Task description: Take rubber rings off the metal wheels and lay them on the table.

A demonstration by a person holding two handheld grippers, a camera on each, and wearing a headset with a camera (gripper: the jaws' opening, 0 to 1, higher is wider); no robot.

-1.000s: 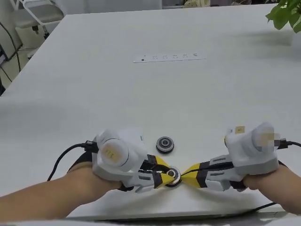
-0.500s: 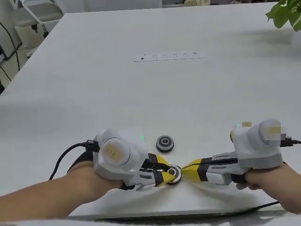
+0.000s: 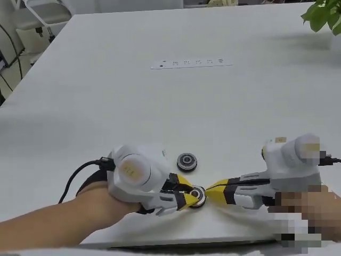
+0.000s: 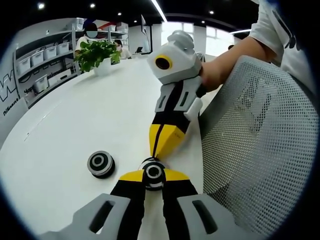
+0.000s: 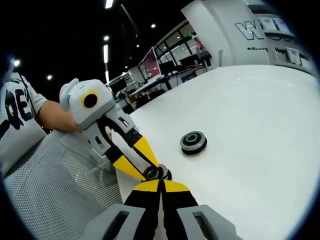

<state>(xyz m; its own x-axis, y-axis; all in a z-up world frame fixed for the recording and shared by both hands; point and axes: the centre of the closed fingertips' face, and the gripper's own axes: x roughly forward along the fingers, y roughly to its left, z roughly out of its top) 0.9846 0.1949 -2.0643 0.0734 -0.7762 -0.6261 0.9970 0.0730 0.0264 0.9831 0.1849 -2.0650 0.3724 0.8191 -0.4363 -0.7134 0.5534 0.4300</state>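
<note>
Wheel and grippers sit in one left-right line at the near edge of the white table (image 3: 160, 106). The left gripper (image 3: 186, 198), reaching in from the left, has its yellow jaws clamped on the small silver metal wheel (image 3: 197, 196). The right gripper (image 3: 211, 193) meets it from the right, jaws pressed together at the wheel's black rubber ring (image 4: 154, 162); whether they pinch it I cannot tell. A pull to the right should strip the ring. A second dark-ringed metal wheel (image 3: 187, 161) lies just beyond, apart from both.
</note>
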